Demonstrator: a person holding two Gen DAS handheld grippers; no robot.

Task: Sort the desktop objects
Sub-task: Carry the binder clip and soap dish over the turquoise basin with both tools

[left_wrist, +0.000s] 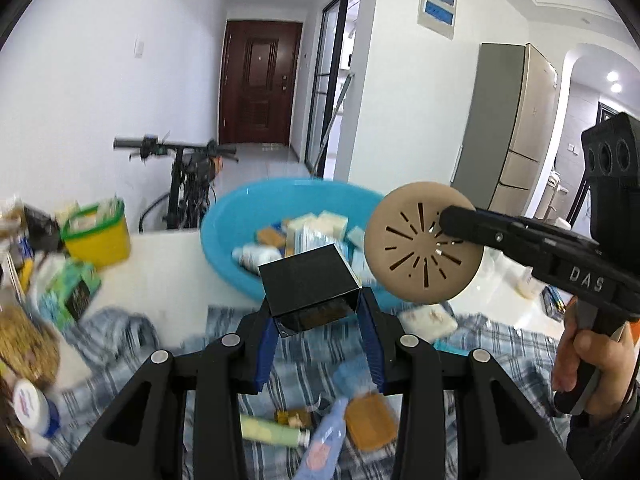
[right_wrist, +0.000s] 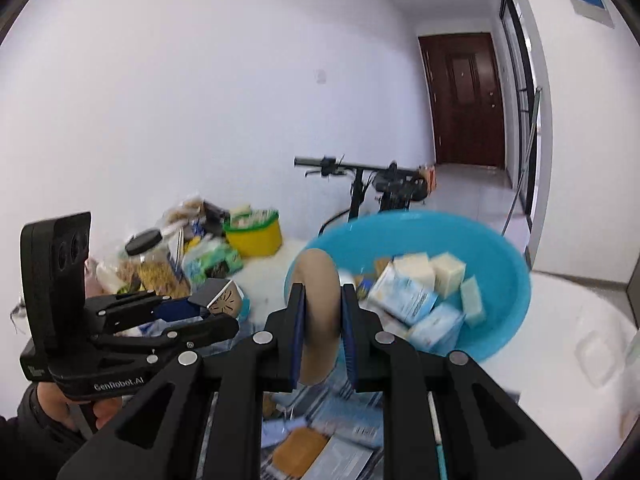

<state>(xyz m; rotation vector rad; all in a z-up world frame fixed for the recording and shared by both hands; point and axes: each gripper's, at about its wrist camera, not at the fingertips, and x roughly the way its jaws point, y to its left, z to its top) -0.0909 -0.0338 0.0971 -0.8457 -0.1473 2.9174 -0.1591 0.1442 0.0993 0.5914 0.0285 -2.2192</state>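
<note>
Both hands loaded up: left gripper point(left_wrist: 318, 312) jaws clamped on a black box point(left_wrist: 306, 286), right gripper point(right_wrist: 322, 316) jaws pinching the tan disc point(right_wrist: 318, 312), both up near the blue basin point(right_wrist: 508, 264), probably for dropping in.

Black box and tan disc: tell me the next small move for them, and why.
Probably carry both forward over the blue basin before letting go. The left hand-held gripper is shut on the black box and the right hand-held gripper is shut on the tan slotted disc, both lifted above the checked cloth. The basin ahead already holds sorted boxes and sponges.
</note>
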